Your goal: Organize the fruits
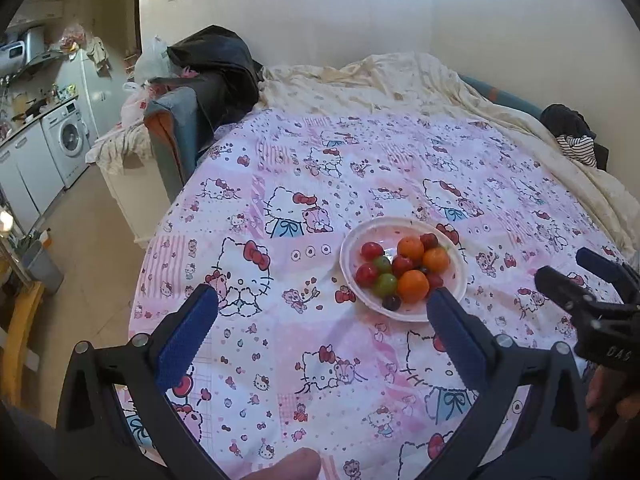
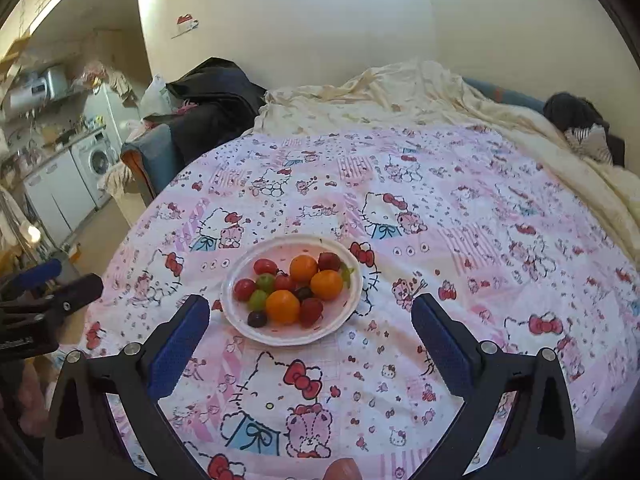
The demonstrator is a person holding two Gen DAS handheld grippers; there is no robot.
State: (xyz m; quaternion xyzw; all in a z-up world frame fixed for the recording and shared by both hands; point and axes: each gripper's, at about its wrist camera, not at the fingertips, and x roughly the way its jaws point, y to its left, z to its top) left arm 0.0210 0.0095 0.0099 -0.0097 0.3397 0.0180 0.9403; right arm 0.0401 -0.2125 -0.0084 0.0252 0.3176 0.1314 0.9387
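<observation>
White plate (image 2: 240,322) of oranges (image 2: 283,306), tomatoes, grapes (mixed), left gripper (image 1: 322,334) and right gripper (image 2: 310,338) spread

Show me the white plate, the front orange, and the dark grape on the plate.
white plate (image 2: 280,336), right wrist view, bare near rim.
front orange (image 2: 282,306), right wrist view, middle of its skin.
dark grape (image 2: 257,319), right wrist view, its centre.

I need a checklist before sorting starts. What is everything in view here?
plate: one, white, on the bed cover, holding all the fruit
oranges: three, orange, on the plate
green grapes: two, green, plate's left half
red fruits: about six, red, spread among the others
dark grapes: two, purple, near front rim and centre
bed cover: one, pink cartoon-cat print
washing machine: one, white, far left
left gripper: open, empty
right gripper: open, empty
</observation>
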